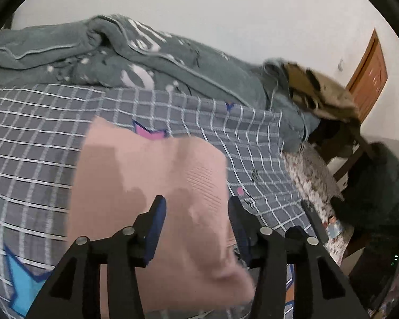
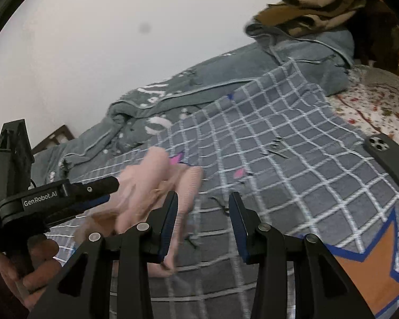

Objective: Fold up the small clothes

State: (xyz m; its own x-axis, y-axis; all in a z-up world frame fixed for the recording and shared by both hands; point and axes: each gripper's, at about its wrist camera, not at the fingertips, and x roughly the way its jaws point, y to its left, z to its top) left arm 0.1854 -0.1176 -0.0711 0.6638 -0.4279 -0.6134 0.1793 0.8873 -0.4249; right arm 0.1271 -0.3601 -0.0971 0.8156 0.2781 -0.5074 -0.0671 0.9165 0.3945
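The left gripper (image 1: pixel 195 207) has its jaws spread wide, with the pink garment (image 1: pixel 151 186) lying blurred between and in front of the blue pads; whether the fingers press it cannot be told. The right gripper (image 2: pixel 203 204) is likewise spread, holding nothing, with only the checked grey bedsheet (image 2: pixel 279 146) between its fingers. In the right wrist view the garment hangs crumpled beside the left gripper's body, which reads "GenRobot.AI" (white on black). A dark phone (image 2: pixel 385 156) lies on the sheet's right side. Behind, a grey-green quilt (image 1: pixel 159 63) is bunched, brown clothes (image 2: pixel 316 2) atop its end.
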